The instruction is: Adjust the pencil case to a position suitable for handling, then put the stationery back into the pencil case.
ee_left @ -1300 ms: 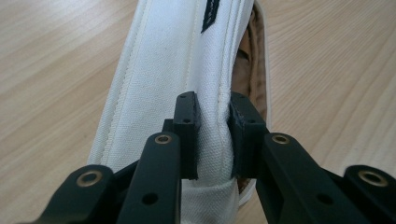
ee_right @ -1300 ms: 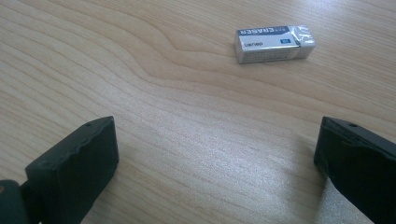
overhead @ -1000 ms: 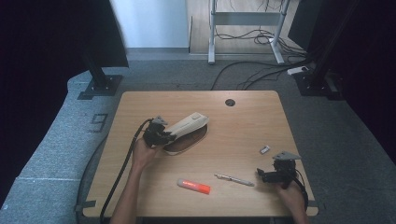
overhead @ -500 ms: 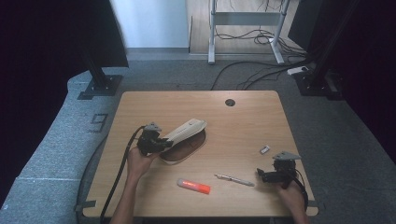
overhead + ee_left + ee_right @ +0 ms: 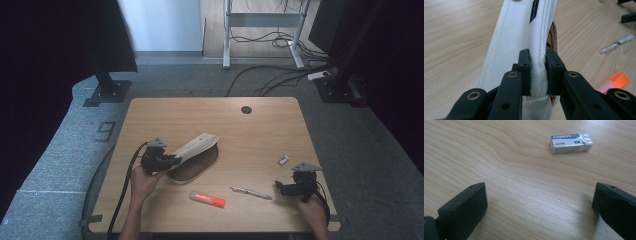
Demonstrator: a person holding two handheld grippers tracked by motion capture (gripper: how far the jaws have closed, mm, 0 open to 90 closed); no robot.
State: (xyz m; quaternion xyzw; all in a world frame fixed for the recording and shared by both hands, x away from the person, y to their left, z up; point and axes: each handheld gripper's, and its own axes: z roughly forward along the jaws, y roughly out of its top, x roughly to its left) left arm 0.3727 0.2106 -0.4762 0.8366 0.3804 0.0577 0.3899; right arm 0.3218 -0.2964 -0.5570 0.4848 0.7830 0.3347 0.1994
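While the left gripper (image 5: 537,75) pinches the soft white canvas pencil pouch (image 5: 194,149) by its stitched rim, mid-left, the right gripper (image 5: 539,207) gapes wide, empty, at lower right; the limp fabric will likely sag

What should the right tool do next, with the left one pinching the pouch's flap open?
Probably bring the open right tool over the silver pen and close on it: the left tool holds the white canvas pencil pouch by its flap, its brown inside exposed, ready for loading.

Soft even light on the table (image 5: 260,125), dark surroundings, faint shadows, slightly blurred near jaws in close views.
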